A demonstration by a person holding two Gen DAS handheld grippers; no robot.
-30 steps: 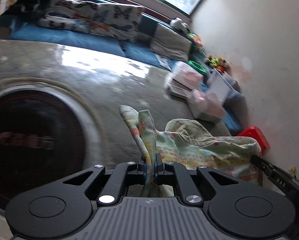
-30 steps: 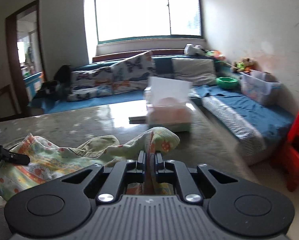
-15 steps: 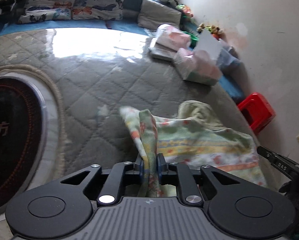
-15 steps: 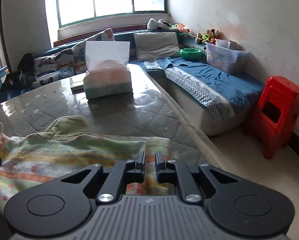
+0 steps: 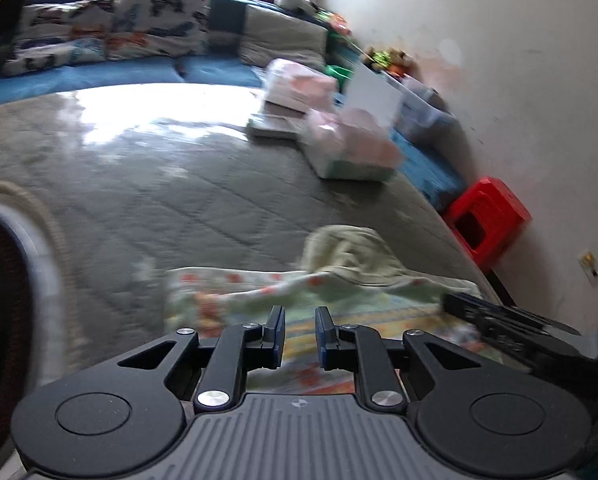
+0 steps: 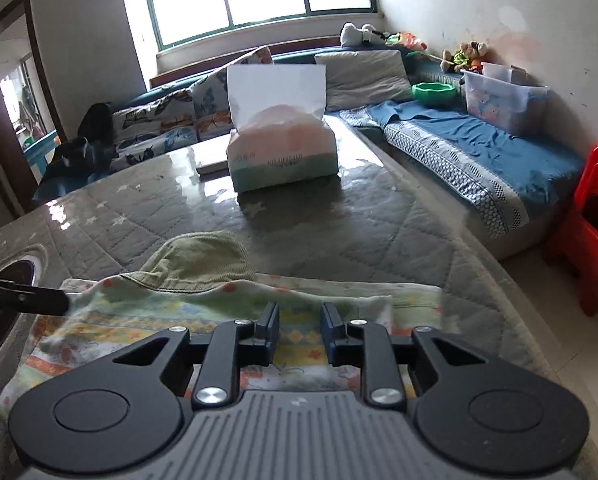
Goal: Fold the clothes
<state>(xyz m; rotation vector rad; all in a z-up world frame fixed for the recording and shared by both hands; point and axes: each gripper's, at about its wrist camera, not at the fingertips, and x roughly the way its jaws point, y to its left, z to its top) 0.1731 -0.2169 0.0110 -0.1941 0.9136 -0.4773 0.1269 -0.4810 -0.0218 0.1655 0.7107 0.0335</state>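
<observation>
On the grey quilted table [image 6: 399,236], near its close edge, a patterned garment [image 6: 147,320] is spread flat: pale green cloth printed with small orange flowers and crossed by yellow, blue and orange bands. An olive-green inner part [image 6: 203,260] is turned out at its far side, and a fold line is seen running along the far edge of the printed cloth. A pink-and-green tissue pack [image 6: 283,156] with a white sheet standing from its top is set farther back on the table, well apart from the garment; a row of small print is carried on its front, too small to be read. A red plastic stool [image 6: 591,224] is seen on the floor to the right, cut off by the frame edge.

The left gripper [image 5: 300,330] is held just above the garment with its jaws slightly parted and nothing pinched between them; its view is blurred, so cloth detail is hard to make out there. The right gripper [image 6: 299,326] is likewise held over the cloth, its jaws opening, with the fabric lying below and not clamped. A dark round inset [image 6: 17,276] at the table's left is only partly shown, and its lettering cannot be made out
</observation>
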